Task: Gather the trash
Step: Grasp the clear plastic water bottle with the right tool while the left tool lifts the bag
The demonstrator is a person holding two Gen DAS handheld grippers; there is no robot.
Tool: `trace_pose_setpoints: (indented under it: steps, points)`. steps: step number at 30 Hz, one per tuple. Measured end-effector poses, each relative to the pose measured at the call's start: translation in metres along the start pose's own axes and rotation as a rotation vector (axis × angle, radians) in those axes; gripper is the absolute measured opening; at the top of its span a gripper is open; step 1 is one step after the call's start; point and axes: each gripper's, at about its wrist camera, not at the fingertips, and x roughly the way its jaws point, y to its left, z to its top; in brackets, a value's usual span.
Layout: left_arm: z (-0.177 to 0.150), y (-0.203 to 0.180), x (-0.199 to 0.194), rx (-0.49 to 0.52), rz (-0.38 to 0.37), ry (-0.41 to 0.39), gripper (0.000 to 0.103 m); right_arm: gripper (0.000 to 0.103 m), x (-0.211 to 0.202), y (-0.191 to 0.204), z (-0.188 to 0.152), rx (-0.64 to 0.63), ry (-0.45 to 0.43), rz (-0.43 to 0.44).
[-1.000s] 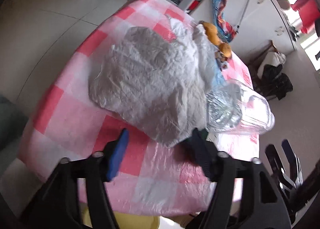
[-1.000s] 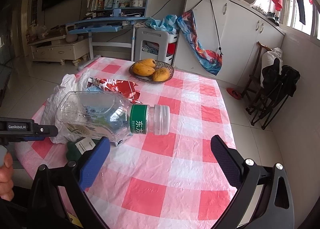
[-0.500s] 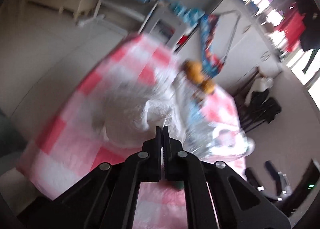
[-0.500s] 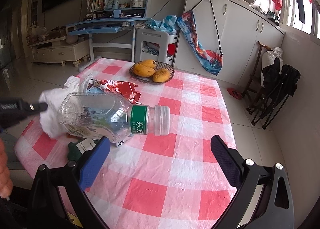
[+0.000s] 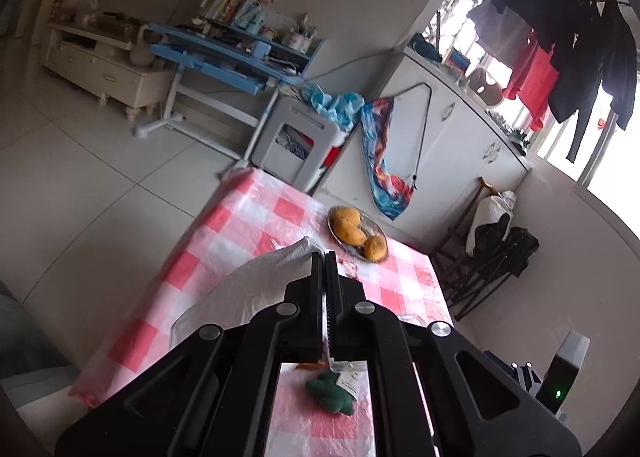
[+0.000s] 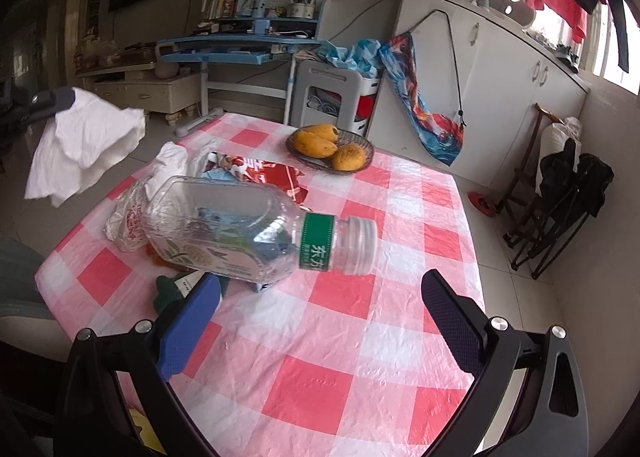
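Your left gripper (image 5: 325, 257) has its fingers pinched on a crumpled white sheet of paper (image 6: 84, 145), which hangs in soft folds above the surface's (image 6: 360, 337) nine o'clock edge, clear of the pink-checked cloth. Your right gripper (image 6: 320, 297) has its fingers spread wide with nothing between them. Just beyond them at twelve o'clock lies a clear plastic bottle (image 6: 240, 229) on its side, green label and cap towards three o'clock. Behind it sit a wrinkled plastic bag (image 6: 132, 217) and a red wrapper (image 6: 264, 173); a small dark green scrap (image 6: 168, 289) lies beside the bottle at seven o'clock.
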Motion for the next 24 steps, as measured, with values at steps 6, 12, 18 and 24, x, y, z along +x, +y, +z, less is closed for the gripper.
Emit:
trace_pose_setpoints:
  steps: [6,12,18,24]
  points:
    - [0.005,0.008,-0.005,-0.02,-0.002,-0.007,0.002,0.097,0.002,0.012,-0.002,-0.044,-0.006,0.055]
    - [0.004,0.009,0.0,-0.019,-0.013,0.017,0.002,0.097,-0.003,0.031,0.004,-0.237,-0.088,0.011]
    - [0.005,0.007,0.006,-0.015,-0.032,0.04,0.003,0.097,-0.003,0.045,0.012,-0.496,-0.167,0.069]
    - [0.007,0.001,0.013,-0.004,-0.065,0.06,0.003,0.097,0.019,0.07,0.028,-0.787,-0.132,0.194]
